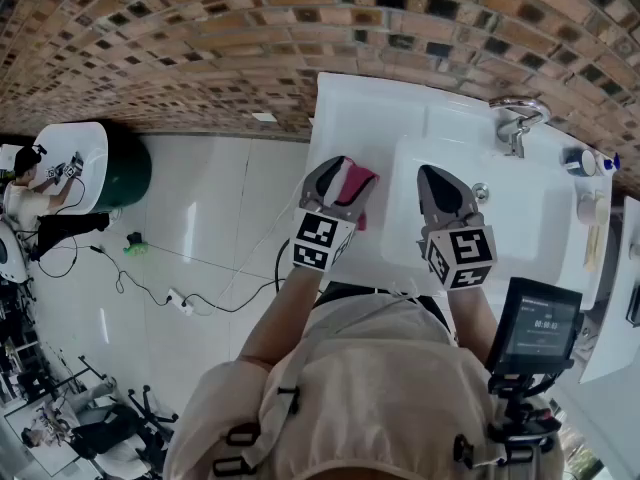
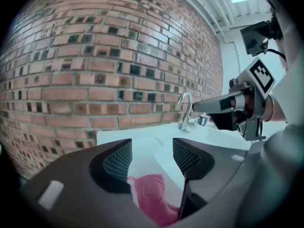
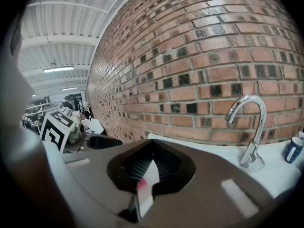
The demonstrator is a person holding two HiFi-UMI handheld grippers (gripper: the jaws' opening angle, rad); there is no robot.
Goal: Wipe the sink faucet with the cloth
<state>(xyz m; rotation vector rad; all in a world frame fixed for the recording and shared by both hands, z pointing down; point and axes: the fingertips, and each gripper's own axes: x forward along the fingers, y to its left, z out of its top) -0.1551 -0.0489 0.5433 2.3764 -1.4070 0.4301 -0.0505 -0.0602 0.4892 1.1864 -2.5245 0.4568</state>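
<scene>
A pink cloth (image 1: 358, 178) lies on the left rim of the white sink (image 1: 530, 218). My left gripper (image 1: 340, 180) hovers right over it, jaws open. In the left gripper view the cloth (image 2: 153, 198) shows low in the gap of that gripper (image 2: 152, 152), and the pads do not press on it. My right gripper (image 1: 430, 175) hangs over the basin, shut and empty; in its own view the right gripper (image 3: 151, 148) shows only a thin slit. The chrome faucet (image 1: 517, 120) stands at the sink's far right edge, well ahead of both grippers, and its curved spout (image 3: 249, 127) is untouched.
A brick wall (image 1: 200, 38) runs behind the sink. Small bottles (image 1: 580, 160) stand on the rim right of the faucet. A device with a screen (image 1: 540, 323) hangs near my right side. White floor with cables (image 1: 180, 288) lies left of the sink.
</scene>
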